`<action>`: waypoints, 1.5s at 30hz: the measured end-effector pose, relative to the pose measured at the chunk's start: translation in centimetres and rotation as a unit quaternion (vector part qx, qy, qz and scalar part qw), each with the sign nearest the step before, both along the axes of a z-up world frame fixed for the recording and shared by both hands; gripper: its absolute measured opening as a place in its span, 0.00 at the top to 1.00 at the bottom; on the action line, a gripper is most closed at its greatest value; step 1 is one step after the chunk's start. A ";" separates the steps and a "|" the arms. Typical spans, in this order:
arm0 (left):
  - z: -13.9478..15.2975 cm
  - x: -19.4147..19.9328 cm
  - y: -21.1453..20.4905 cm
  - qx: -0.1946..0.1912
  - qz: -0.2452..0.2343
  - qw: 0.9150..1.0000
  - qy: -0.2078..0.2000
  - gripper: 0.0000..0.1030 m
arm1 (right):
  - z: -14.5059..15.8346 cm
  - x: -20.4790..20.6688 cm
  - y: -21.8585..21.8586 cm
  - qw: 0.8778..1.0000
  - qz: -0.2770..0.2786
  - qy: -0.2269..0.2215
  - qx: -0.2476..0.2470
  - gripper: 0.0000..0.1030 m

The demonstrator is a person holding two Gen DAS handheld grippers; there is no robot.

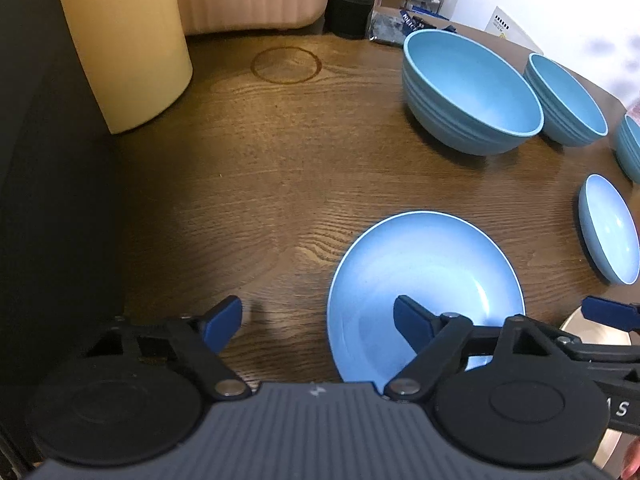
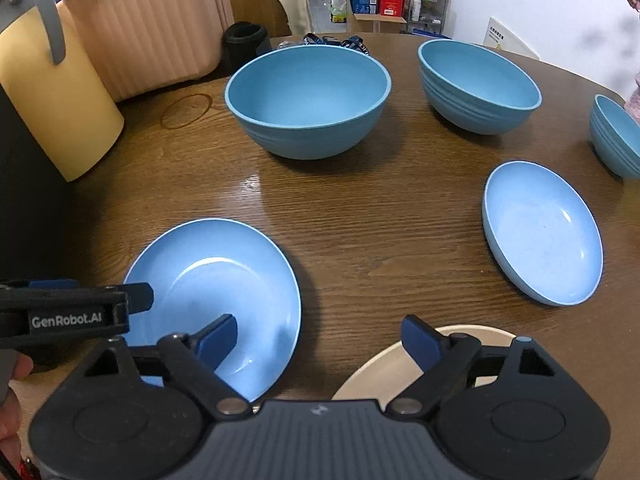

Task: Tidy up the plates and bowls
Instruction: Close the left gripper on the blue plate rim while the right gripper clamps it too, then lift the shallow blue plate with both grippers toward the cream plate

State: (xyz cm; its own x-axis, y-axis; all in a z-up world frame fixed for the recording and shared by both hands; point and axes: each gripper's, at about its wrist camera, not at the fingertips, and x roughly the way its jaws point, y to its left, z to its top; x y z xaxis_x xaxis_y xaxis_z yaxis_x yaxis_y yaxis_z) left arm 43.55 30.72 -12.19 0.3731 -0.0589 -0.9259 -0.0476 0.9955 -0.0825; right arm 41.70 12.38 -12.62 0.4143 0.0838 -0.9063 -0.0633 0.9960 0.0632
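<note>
A light blue plate (image 1: 424,272) lies on the brown wooden table just ahead of my left gripper (image 1: 316,316). That gripper is open: its right finger hangs over the plate and its left finger over bare wood, so the plate's left rim sits between them. In the right wrist view my right gripper (image 2: 320,332) is open too, with its left finger above the same blue plate (image 2: 224,272) and its right finger above a cream plate (image 2: 372,376). Neither gripper presses on anything. Farther back stand two large blue bowls (image 2: 308,100) (image 2: 480,84), and a second blue plate (image 2: 544,236) lies at the right.
A smaller blue bowl (image 2: 616,136) sits at the far right near the table edge. A tall yellow container (image 1: 128,40) stands at the back left, with a pink suitcase (image 2: 152,24) and a black cup (image 2: 244,44) behind it. Bare wood with a ring stain (image 1: 286,64) lies left of the bowls.
</note>
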 end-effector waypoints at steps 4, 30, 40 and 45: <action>-0.5 0.2 0.0 -0.004 0.004 1.000 0.006 0.27 | -0.4 0.2 0.3 1.000 0.007 0.001 -0.001 0.29; -2.0 0.5 0.1 -0.041 -0.008 0.999 0.018 0.73 | -2.7 0.4 0.4 0.999 0.005 0.023 0.028 0.87; -2.1 0.2 0.3 -0.047 -0.011 0.999 0.009 0.83 | -3.1 0.0 0.4 0.998 0.002 0.011 0.055 0.94; -2.0 -0.2 0.4 -0.045 -0.014 0.999 0.004 0.86 | -3.1 -0.3 0.3 0.998 -0.002 0.005 0.060 0.94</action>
State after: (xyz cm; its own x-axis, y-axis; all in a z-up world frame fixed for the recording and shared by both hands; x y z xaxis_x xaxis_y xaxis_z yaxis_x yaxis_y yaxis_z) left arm 43.37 31.09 -14.18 0.3631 -0.1515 -0.9194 -0.0216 0.9851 -0.1709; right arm 41.40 12.71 -15.70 0.4064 0.1916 -0.8934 -0.0590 0.9812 0.1836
